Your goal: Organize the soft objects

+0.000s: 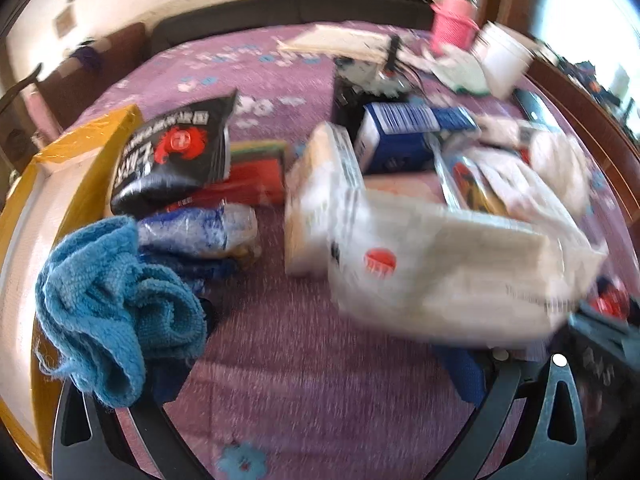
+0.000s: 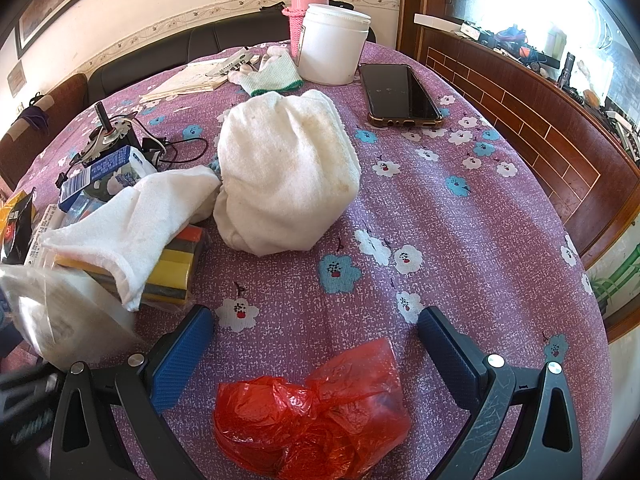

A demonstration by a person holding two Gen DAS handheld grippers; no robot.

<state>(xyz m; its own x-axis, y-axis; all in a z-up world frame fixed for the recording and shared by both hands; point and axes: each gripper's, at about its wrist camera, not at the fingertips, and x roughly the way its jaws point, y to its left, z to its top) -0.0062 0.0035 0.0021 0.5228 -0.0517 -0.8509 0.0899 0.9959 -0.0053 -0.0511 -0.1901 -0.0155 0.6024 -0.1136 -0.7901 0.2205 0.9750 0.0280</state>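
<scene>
In the left wrist view my left gripper (image 1: 316, 368) is open. A crumpled blue towel (image 1: 116, 312) lies over its left finger and a blurred white plastic-wrapped pack (image 1: 452, 276) lies by its right finger (image 1: 460, 372). A yellow-rimmed box (image 1: 52, 184) stands at the left. In the right wrist view my right gripper (image 2: 316, 344) is open over the purple flowered tablecloth (image 2: 460, 240). A crumpled red plastic bag (image 2: 316, 412) lies between its fingers near the base. A rolled white towel (image 2: 288, 172) sits ahead, and a white cloth (image 2: 132, 220) drapes over a sponge pack (image 2: 176, 272).
A black snack bag (image 1: 176, 152), a blue tissue box (image 1: 404, 136) and a red pack (image 1: 256, 180) crowd the middle. A phone (image 2: 400, 96), a white tub (image 2: 332, 48), a pink flask (image 2: 308, 8), a glove (image 2: 272, 76), papers and a small motor with wires (image 2: 116, 136) lie farther back.
</scene>
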